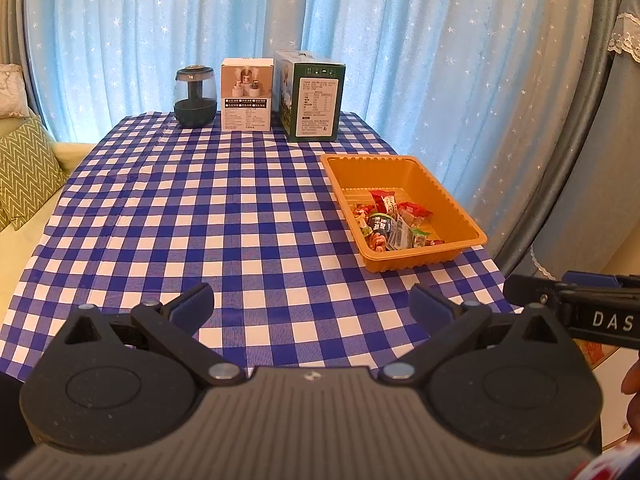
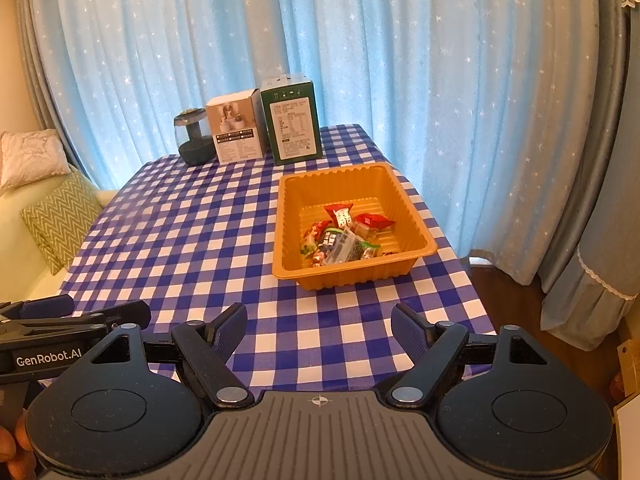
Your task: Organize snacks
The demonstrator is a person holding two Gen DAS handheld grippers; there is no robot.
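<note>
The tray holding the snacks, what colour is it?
Orange. The tray shows best in the right wrist view, sitting on the blue-and-white checked tablecloth.

Bright daylight through the thin blue curtain (image 1: 320, 40) at the back, glowing strongest in the middle. Soft, even light on the checked tablecloth (image 1: 220, 220), with only faint shadows. Warm orange tint low on the right. Strong bending at the edges, with straight lines curved and dark corners. Far things sharp enough, small print on the boxes (image 2: 294, 124) too blurry to read.
</note>
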